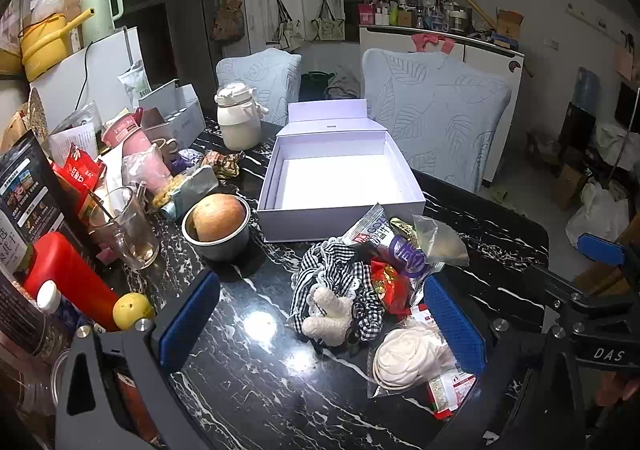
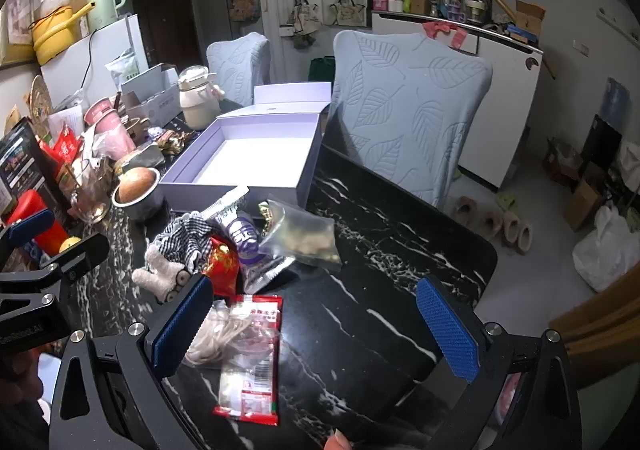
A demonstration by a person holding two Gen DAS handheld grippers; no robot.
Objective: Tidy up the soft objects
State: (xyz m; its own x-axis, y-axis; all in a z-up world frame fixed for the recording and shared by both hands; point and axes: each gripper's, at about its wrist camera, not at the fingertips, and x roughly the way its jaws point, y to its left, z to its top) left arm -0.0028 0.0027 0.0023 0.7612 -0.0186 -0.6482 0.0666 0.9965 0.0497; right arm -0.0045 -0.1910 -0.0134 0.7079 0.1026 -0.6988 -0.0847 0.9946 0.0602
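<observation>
A heap of soft things lies on the black marble table [image 1: 256, 382] in front of an open, empty white box [image 1: 340, 181]. It holds a black-and-white checked cloth [image 1: 332, 270], a white plush toy [image 1: 328, 314], a red packet [image 1: 390, 286], a purple-and-white packet [image 1: 400, 246] and a bag of white round pads [image 1: 408, 358]. My left gripper [image 1: 320, 324] is open, one finger on each side of the cloth and plush, above them. My right gripper [image 2: 314, 326] is open over a red-edged clear packet [image 2: 250, 354] beside its left finger. The box [image 2: 240, 161] stands beyond.
Left of the box stand a steel bowl with a brown round fruit [image 1: 218, 226], a glass mug [image 1: 124, 226], a red bottle [image 1: 68, 278] and a yellow fruit [image 1: 132, 310]. Two covered chairs [image 1: 432, 121] stand behind the table. The table's right edge [image 2: 480, 270] drops to the floor.
</observation>
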